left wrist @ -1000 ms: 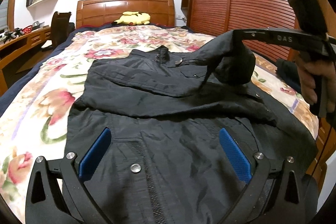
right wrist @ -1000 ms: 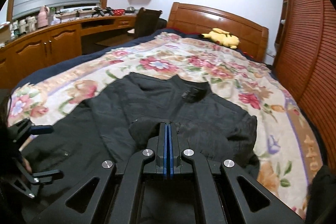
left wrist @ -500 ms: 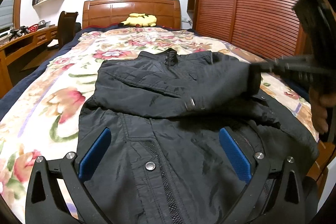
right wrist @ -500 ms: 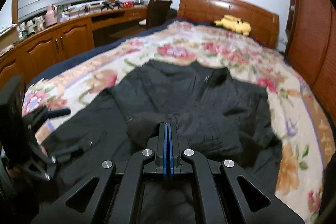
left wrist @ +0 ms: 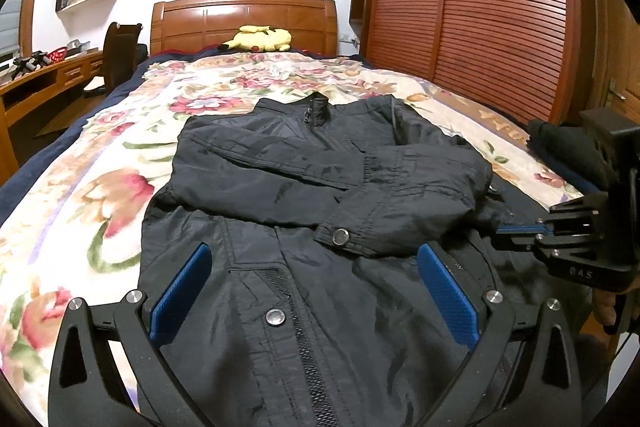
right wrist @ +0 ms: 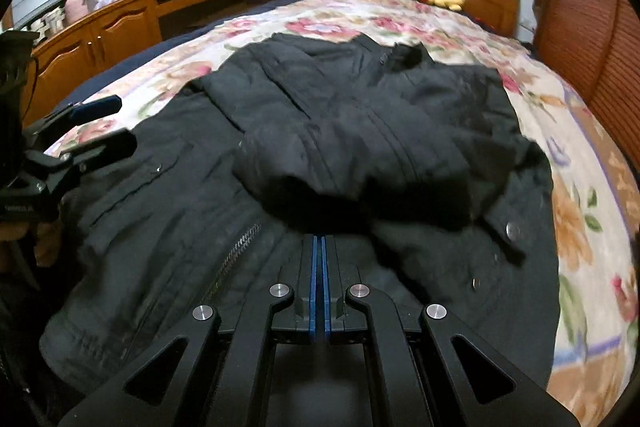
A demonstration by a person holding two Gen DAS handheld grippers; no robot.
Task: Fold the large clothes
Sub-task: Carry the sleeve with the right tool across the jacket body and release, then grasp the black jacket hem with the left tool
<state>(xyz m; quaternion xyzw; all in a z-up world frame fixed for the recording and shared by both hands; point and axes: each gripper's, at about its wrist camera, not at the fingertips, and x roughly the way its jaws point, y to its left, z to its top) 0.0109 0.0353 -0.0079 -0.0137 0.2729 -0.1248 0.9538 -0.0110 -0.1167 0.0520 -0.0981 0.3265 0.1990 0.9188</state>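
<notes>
Black nylon jacket [left wrist: 304, 227] lies on my floral quilted bedspread [left wrist: 100, 187], sleeves folded across. My left gripper [left wrist: 316, 287] hovers low, spread wide; my right gripper [right wrist: 320, 247] sits level, clenched, gripping nothing I can see.

Left gripper [left wrist: 314, 293], matte black frame, ribbed blue pads [left wrist: 448, 293], silver screw heads; right gripper [right wrist: 320, 267], same black build, blue pads, "DAS" lettering on body

Left tool [left wrist: 314, 291]: pads spread wide, held low and level. Right tool [right wrist: 320, 243]: pads pressed together, pointing forward.
</notes>
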